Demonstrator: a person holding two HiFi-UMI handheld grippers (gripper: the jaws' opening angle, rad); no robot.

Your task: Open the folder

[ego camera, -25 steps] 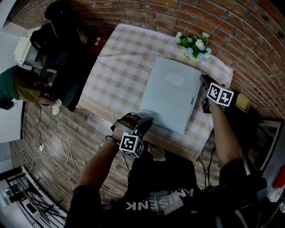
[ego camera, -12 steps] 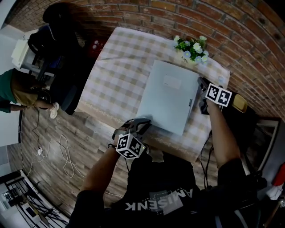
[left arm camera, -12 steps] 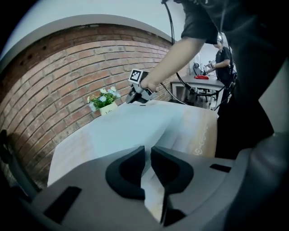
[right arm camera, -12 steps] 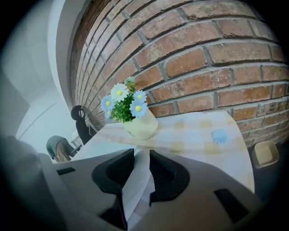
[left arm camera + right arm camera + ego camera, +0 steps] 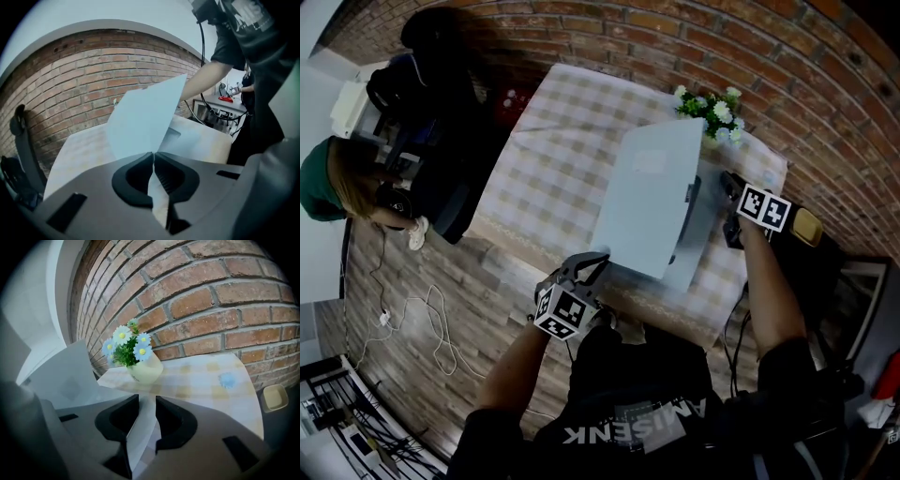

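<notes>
A pale blue-grey folder lies on the checked table. Its front cover stands tilted up off the lower part. My left gripper is at the near edge, its jaws closing tight on the cover's near corner. In the left gripper view the thin cover rises from between the pads. My right gripper sits at the folder's right edge. In the right gripper view a pale strip of the folder fills the gap between the pads, and the jaws are opening slightly. The raised cover shows at the left.
A small pot of daisies stands at the table's far corner against the brick wall. A pale yellow dish lies off the table's right side. A person sits at the left, and cables lie on the floor.
The left gripper has risen and rolled with the cover's corner in it, so the cover went from flat to tilted up. The right gripper has stayed put.
</notes>
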